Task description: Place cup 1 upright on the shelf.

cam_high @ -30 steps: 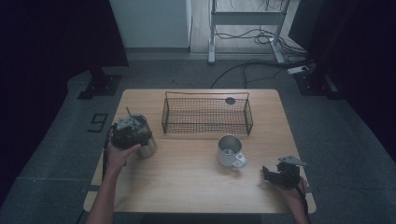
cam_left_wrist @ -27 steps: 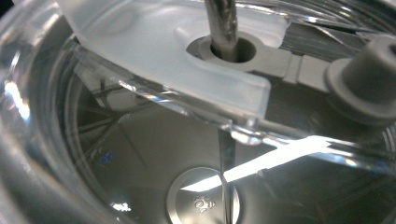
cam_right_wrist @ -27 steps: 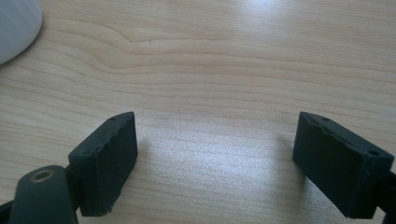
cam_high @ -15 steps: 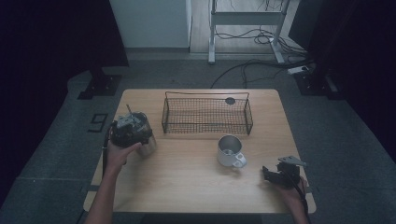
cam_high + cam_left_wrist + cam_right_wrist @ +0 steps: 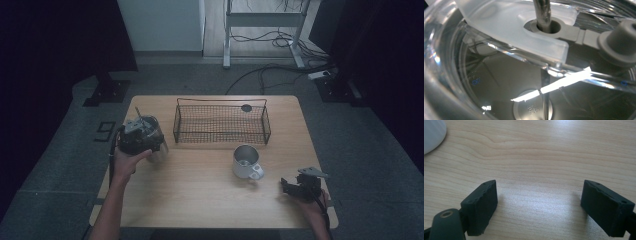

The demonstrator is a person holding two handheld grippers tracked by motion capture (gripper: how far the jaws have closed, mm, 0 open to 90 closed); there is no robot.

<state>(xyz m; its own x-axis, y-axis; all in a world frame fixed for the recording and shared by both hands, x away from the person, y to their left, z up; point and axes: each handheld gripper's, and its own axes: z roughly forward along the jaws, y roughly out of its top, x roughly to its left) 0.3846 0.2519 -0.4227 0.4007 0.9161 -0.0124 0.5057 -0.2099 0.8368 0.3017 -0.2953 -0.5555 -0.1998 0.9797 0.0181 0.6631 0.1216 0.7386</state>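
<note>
Since the earlier frame, the left gripper (image 5: 141, 138) sits slightly higher at the left side of the table (image 5: 200, 200); the right gripper (image 5: 286, 185) is at the same place. In the high view the left gripper is against the clear jar (image 5: 154, 131), but its jaws are hidden, so it is not possible to tell whether they grip it. The left gripper view looks closely through the jar's wall (image 5: 446, 82) at a frosted lid (image 5: 506, 30) and a metal rod (image 5: 543, 12). The right gripper view (image 5: 539, 195) shows its jaws wide apart over bare wood, holding nothing. Farther out stand a mug (image 5: 245, 161) and a wire basket (image 5: 220, 124).
</note>
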